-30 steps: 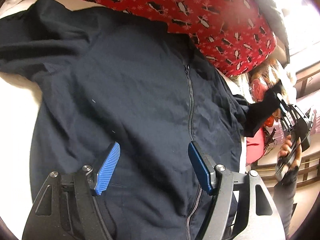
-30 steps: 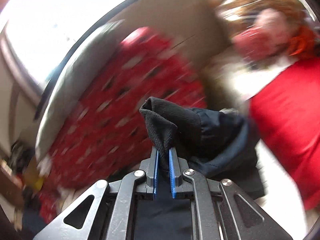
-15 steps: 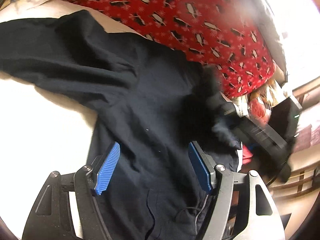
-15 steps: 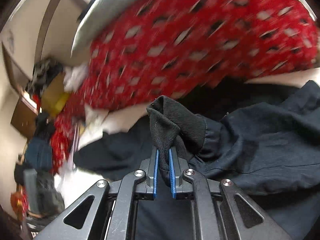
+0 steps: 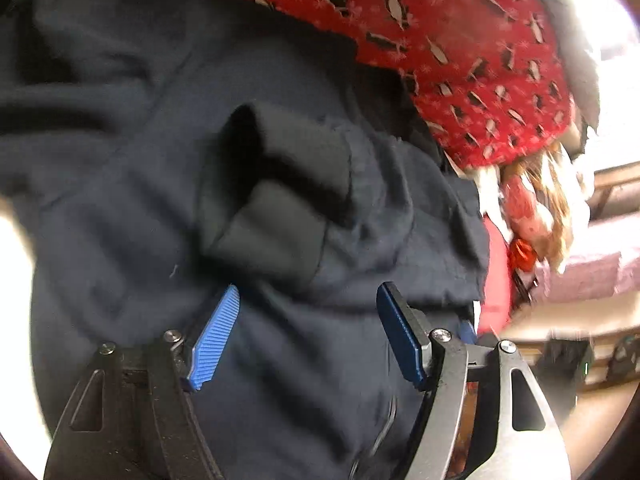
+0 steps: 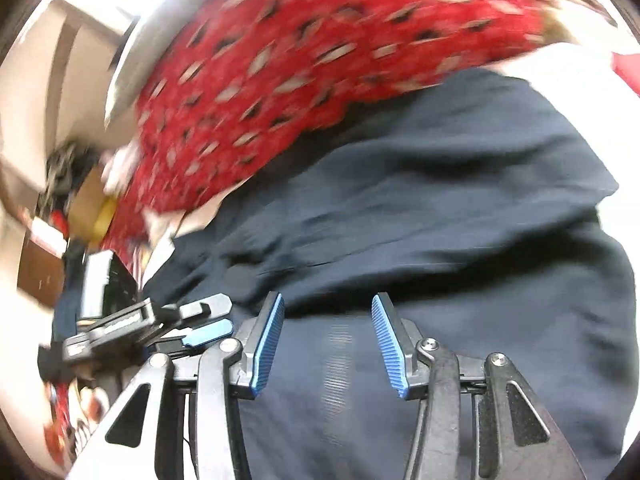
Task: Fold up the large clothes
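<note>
A dark navy zip jacket (image 5: 132,208) lies spread on a white bed (image 5: 12,280). One sleeve is folded across its body, and the black ribbed cuff (image 5: 280,200) rests on top near the middle. My left gripper (image 5: 308,292) hovers open just above the jacket below that cuff, with only flat cloth under its blue pads. In the right wrist view my right gripper (image 6: 327,304) is over the jacket (image 6: 460,208) with its jaws opening. A blurred ribbed patch of fabric (image 6: 338,360) lies between them, and the pads do not press on it. The left gripper (image 6: 200,320) shows at the lower left.
A red penguin-print blanket (image 5: 440,40) (image 6: 300,60) lies bunched along the jacket's far edge. A soft toy and other clutter (image 5: 532,208) sit beyond the bed's right side. Boxes and dark items (image 6: 80,208) stand off the bed at the left of the right wrist view.
The right gripper carried the sleeve cuff across over the jacket's body and let go of it, its jaws spreading apart. The sleeve now lies folded on the jacket. The left gripper stayed open and shifted slightly.
</note>
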A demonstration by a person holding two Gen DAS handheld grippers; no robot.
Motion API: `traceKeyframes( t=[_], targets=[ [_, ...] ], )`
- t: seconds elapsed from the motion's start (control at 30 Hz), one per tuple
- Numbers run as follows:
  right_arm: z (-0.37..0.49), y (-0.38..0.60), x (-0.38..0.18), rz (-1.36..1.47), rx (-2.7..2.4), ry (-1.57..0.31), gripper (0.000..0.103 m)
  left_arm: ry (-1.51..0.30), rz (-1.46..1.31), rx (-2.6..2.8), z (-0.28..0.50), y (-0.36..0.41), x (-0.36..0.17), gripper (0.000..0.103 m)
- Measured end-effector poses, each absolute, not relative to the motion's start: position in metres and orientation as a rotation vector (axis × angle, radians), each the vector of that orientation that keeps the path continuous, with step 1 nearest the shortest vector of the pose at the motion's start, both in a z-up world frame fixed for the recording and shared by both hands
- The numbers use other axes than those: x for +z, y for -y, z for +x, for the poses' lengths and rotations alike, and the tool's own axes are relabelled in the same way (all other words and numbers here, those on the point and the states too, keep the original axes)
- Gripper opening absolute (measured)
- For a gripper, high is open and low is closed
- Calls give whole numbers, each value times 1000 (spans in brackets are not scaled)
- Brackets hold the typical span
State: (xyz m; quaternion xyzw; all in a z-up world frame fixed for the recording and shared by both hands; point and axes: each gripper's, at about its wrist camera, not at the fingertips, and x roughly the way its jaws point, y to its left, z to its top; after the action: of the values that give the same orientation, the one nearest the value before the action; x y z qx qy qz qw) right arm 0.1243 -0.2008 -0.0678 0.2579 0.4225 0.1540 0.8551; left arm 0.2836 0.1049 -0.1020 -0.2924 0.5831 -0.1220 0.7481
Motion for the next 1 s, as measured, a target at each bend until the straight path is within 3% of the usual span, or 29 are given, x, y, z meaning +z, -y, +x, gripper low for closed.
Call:
traceKeyframes(
  t=[0.03,0.1,0.13,0.4,0.57,0.67,0.73,0.77,0.9,1.0],
  targets=[
    [119,218,-68,564,300,-881,48,-1240,-631,-236,289,-101,-98,70],
    [110,250,-67,603,253,-856,48,-1195,-610,-186,294,-98,-92,33],
    [106,263,-67,616,230,-841,48,-1191,-591,-165,297,-98,-89,8],
    [114,352,-68,734,20,-714,51,-1066,-571,32,269,-157,-59,7],
    [160,356,-91,797,55,-789,51,-1167,-634,46,267,-177,-86,7],
    [188,340,-108,824,149,-869,56,-1167,-616,46,266,-174,-84,7],
    [197,331,-112,814,188,-909,18,-1153,-616,18,268,-166,-76,7],
    [196,325,-101,739,234,-873,7,-1145,-610,2,269,-164,-73,7],
    [175,337,-76,651,145,-749,6,-1182,-573,-38,276,-147,-85,12],
    [185,346,-109,657,75,-884,6,-1217,-560,-36,271,-148,-99,13]
  ],
)
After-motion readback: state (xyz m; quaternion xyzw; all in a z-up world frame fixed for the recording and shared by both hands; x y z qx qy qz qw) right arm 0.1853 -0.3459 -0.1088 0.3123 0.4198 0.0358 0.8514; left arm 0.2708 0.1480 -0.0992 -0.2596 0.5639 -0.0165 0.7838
